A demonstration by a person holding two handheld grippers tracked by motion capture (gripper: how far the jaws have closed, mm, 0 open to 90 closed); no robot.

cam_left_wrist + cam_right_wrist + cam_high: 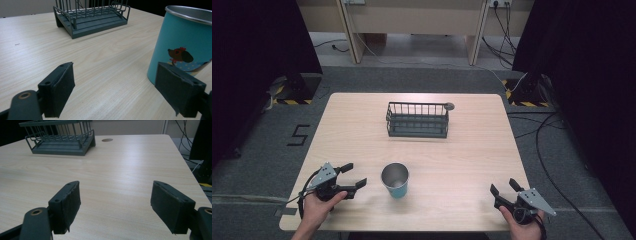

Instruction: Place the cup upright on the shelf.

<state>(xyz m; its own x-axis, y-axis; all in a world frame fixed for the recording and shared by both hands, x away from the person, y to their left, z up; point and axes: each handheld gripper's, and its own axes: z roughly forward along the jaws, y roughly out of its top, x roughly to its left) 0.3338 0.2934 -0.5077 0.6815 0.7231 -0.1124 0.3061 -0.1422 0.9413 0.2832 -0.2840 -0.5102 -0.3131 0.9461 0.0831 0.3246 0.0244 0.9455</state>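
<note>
Nearest me, at the table's (362, 125) front edge, I have both grippers resting low in my hands. My left gripper (353, 176) sits at the front left corner with its jaws spread wide and nothing between them; in the left gripper view (115, 87) they frame bare wood, and the cup (183, 45) stands just beyond the right-hand jaw, apart from it as far as I can tell. My right gripper (504, 188) sits at the front right corner, jaws likewise released and empty, and the right gripper view (116, 207) looks across open tabletop between them.

A little farther in, near the front centre and just right of my left gripper, the cup (395, 180) stands upright. It is teal outside with a steel rim and inside, and carries a cartoon dog print.

Farther back, around the table's middle, a dark wire rack (417, 120) stands empty. Just beside its back right corner I see a small round grey disc (449, 106) in the tabletop.

Beyond the far edge lie grey floor and cables (542, 140).
</note>
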